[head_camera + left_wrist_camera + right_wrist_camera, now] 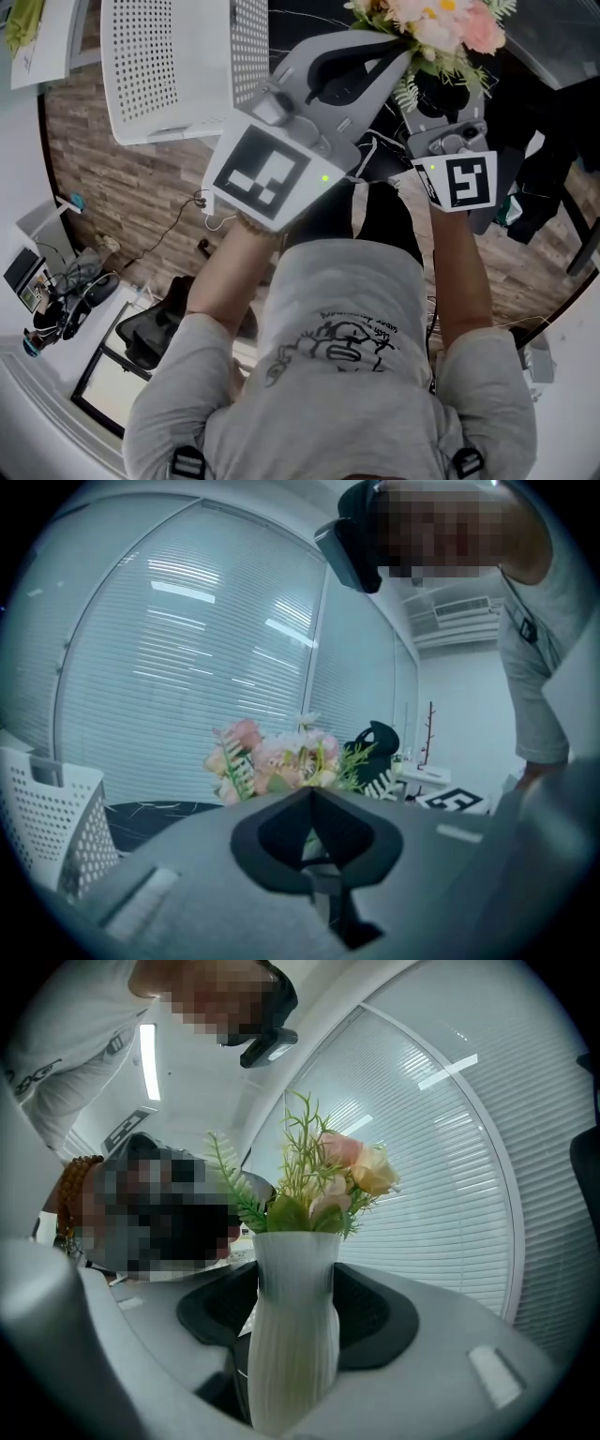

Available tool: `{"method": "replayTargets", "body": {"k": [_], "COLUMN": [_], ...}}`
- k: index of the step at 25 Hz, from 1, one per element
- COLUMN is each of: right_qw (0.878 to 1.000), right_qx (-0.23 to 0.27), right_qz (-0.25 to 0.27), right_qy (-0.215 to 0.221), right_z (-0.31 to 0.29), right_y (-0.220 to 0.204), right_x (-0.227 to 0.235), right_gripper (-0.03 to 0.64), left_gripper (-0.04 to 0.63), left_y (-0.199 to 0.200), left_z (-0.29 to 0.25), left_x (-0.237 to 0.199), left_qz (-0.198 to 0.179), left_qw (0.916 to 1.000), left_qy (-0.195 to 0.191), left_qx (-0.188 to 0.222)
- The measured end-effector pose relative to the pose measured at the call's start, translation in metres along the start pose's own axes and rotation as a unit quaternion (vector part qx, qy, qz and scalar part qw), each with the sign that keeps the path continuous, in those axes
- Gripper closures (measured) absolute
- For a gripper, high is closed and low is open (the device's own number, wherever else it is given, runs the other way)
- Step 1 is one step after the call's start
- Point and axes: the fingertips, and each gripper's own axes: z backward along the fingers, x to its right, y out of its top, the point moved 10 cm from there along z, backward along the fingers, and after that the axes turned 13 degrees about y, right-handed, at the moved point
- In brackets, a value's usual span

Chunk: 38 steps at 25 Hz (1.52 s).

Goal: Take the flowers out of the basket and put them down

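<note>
A bunch of pink, cream and green artificial flowers (441, 28) stands in a white ribbed vase (291, 1335). My right gripper (295, 1302) is shut on the vase's body, one dark pad on each side, and holds it upright in the air. In the head view its marker cube (466, 183) sits just below the flowers. My left gripper (312, 797) reaches in from the left, fingertips together right by the foliage (281, 761), and I see nothing pinched between them. The white perforated basket (169, 66) stands off to the left (56, 827), apart from both grippers.
A dark marbled tabletop (150, 816) lies beside the basket, with window blinds (187, 667) behind it. A black office chair (150, 337) and desk clutter (37, 291) are at the lower left, on a wood-pattern floor (122, 187). Another black chair (375, 744) stands further back.
</note>
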Motion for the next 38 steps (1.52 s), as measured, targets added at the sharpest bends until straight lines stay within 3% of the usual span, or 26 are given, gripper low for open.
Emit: {"method": "replayTargets", "body": {"k": [38], "right_qw": [1.000], "right_qx": [-0.010], "right_qz": [0.011], "right_qy": [-0.011], "right_z": [0.031], "right_y": [-0.006], "right_x": [-0.017], "right_gripper": [0.353], "left_gripper": [0.592], "left_y": [-0.018], "left_z": [0.013], "left_x": [0.040], "left_qz": [0.013], "left_qw": [0.9998], "left_qy": [0.006], "left_qx": [-0.014]}}
